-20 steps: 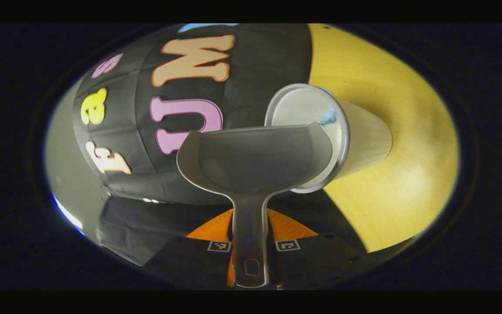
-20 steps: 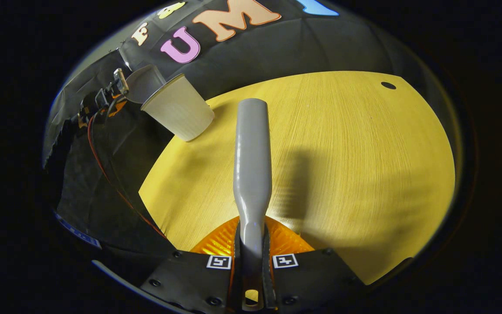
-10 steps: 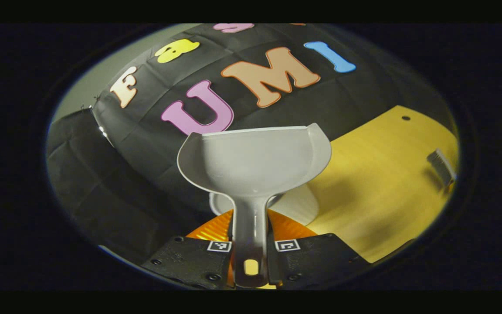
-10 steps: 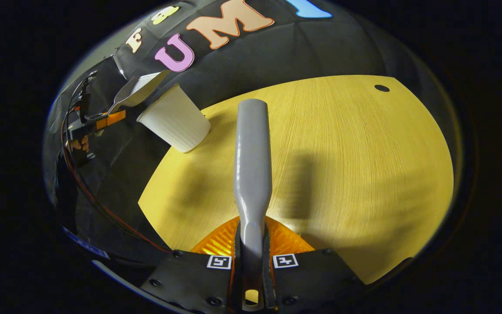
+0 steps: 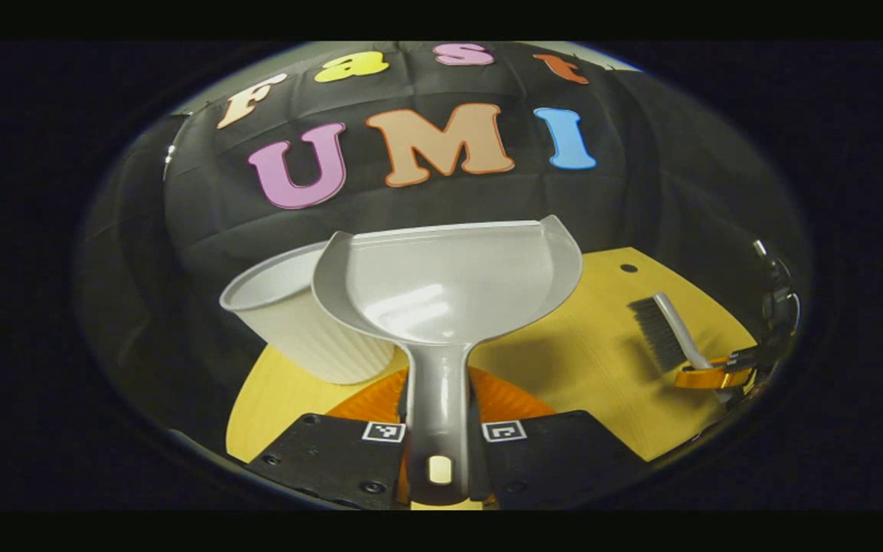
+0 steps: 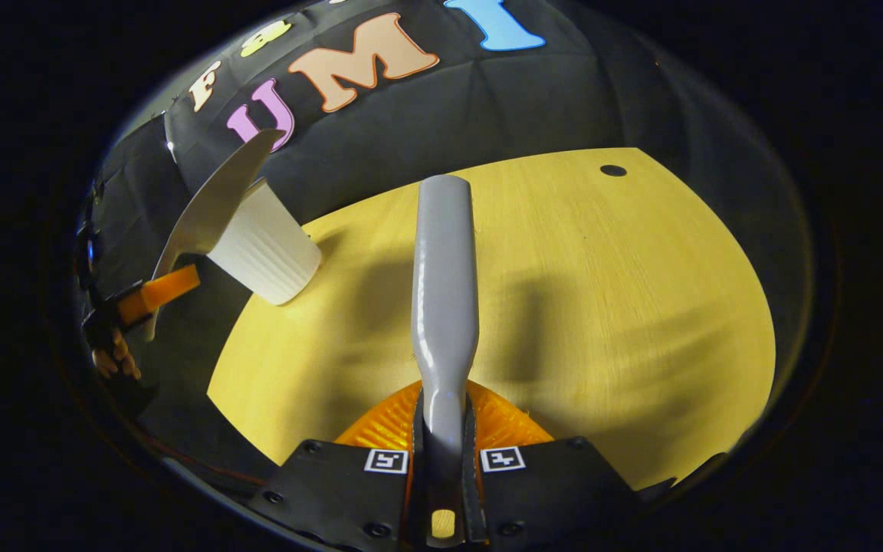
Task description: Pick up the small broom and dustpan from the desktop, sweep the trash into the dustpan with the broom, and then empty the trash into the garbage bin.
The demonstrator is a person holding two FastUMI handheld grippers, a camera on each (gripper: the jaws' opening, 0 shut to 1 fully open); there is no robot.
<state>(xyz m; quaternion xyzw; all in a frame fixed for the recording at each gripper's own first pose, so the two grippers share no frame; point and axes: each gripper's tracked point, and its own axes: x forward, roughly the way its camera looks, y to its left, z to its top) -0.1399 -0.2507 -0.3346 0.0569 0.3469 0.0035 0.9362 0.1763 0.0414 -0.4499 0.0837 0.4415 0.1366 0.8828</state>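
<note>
My left gripper [image 5: 438, 429] is shut on the handle of the grey dustpan [image 5: 449, 280]. The pan is held level above the table's near edge, and its scoop looks bare. Just behind its left side stands the white ribbed garbage bin [image 5: 288, 326]. My right gripper [image 6: 441, 448] is shut on the small grey broom [image 6: 445, 284], which points out over the wooden table [image 6: 602, 307]. In the left gripper view the broom [image 5: 660, 330] hangs bristles down at the right, held by the right gripper [image 5: 710, 376]. In the right gripper view the dustpan [image 6: 215, 203] rises edge-on beside the bin [image 6: 265, 257].
The bin stands at the table's left corner, close to the black cloth wall. A small dark hole [image 6: 612, 170] marks the table's far right. A hand [image 6: 116, 360] holds the left gripper [image 6: 158, 291] beyond the table's left edge.
The dustpan was tipped over the bin's mouth, with a blue scrap inside the bin. It has swung back level and drawn away toward the table's edge. The broom has barely moved.
</note>
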